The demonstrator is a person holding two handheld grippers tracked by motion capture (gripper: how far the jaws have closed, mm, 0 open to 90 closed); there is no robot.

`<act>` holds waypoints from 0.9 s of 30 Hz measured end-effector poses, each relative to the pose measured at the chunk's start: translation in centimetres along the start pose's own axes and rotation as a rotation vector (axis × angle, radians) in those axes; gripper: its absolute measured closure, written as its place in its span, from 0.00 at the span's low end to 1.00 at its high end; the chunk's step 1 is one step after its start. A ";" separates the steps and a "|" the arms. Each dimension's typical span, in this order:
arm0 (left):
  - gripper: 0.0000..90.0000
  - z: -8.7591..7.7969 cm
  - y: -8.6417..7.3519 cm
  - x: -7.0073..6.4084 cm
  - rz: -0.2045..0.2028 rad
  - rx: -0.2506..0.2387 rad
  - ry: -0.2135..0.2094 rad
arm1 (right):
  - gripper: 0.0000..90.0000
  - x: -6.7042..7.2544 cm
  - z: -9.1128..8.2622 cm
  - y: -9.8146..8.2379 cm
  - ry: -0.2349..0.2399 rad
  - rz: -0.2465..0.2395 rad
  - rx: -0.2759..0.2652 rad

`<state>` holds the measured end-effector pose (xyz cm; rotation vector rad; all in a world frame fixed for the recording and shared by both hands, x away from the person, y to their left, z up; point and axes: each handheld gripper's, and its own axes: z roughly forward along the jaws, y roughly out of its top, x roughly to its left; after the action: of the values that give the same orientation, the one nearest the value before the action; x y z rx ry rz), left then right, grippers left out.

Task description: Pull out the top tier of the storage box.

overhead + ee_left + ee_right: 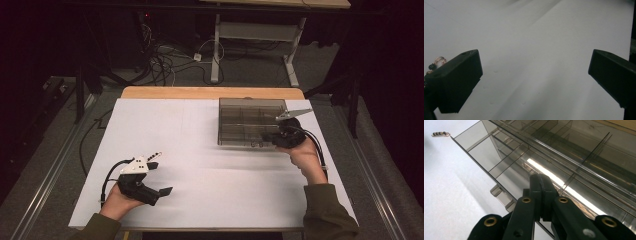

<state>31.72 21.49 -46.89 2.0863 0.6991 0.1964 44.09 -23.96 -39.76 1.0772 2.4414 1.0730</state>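
Note:
A smoky clear plastic box (250, 122) with several compartments stands on the white table (200, 165) at the back right. My right gripper (280, 136) is at the box's near right corner. In the right gripper view its jaws are shut together, and the right gripper (541, 180) has its tips on the box's lid (579, 167) near the front edge, above a small latch tab (501, 195). My left gripper (162, 175) rests at the front left of the table. Its jaws stand wide apart over bare white surface, and the left gripper (534, 75) holds nothing.
A tiny dark beaded item (440, 133) lies on the table past the box's corner. A small coppery ring (437, 60) shows beside the left jaw. Cables (170, 60) and a desk frame (250, 35) sit on the floor behind the table.

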 end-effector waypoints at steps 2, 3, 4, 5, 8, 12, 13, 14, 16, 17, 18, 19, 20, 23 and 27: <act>0.00 0.0 0.0 0.0 0.001 0.001 0.000 | 1.00 0.1 0.0 0.0 0.001 -0.003 0.002; 0.00 0.0 0.0 0.0 0.001 0.001 0.000 | 1.00 0.1 0.0 0.0 0.001 -0.006 0.002; 0.00 0.0 0.0 0.0 0.001 0.000 0.000 | 1.00 0.1 0.0 0.0 0.000 -0.007 0.003; 0.00 0.0 0.0 0.0 0.000 0.000 0.000 | 1.00 0.2 0.0 0.0 -0.001 -0.008 0.005; 0.00 0.0 0.0 0.0 0.001 0.000 0.000 | 1.00 0.3 0.0 0.0 0.001 -0.008 0.006; 0.00 0.0 0.0 0.0 0.001 -0.001 0.000 | 1.00 0.4 0.0 0.0 0.000 -0.014 0.008; 0.00 0.0 0.0 0.0 0.001 -0.001 0.000 | 1.00 0.4 0.0 -0.1 0.000 -0.014 0.010; 0.00 0.0 0.0 0.0 0.001 -0.001 0.000 | 1.00 0.4 0.0 -0.1 0.001 -0.015 0.010; 0.00 0.0 0.0 0.0 0.000 -0.001 0.000 | 1.00 0.4 0.0 -0.1 0.001 -0.017 0.011; 0.00 0.0 0.0 0.0 0.000 -0.001 0.000 | 1.00 0.4 0.0 -0.1 0.002 -0.017 0.011; 0.00 0.0 0.0 0.0 0.000 -0.001 0.001 | 1.00 0.4 -0.1 -0.1 0.002 -0.017 0.011; 0.00 0.0 0.0 0.0 0.000 -0.001 0.001 | 1.00 0.5 -0.1 -0.1 0.003 -0.018 0.010; 0.00 0.0 0.0 0.0 0.001 -0.001 0.000 | 1.00 0.5 -0.1 -0.1 0.003 -0.021 0.013; 0.00 0.0 0.0 0.0 0.000 -0.001 0.000 | 1.00 0.5 -0.1 -0.2 0.005 -0.023 0.015; 0.00 -0.1 0.0 0.0 0.000 -0.002 0.000 | 1.00 0.6 -0.1 -0.2 0.005 -0.022 0.015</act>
<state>31.70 21.53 -46.85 2.0842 0.6984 0.1968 43.53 -23.69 -39.78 1.0515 2.4630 1.0535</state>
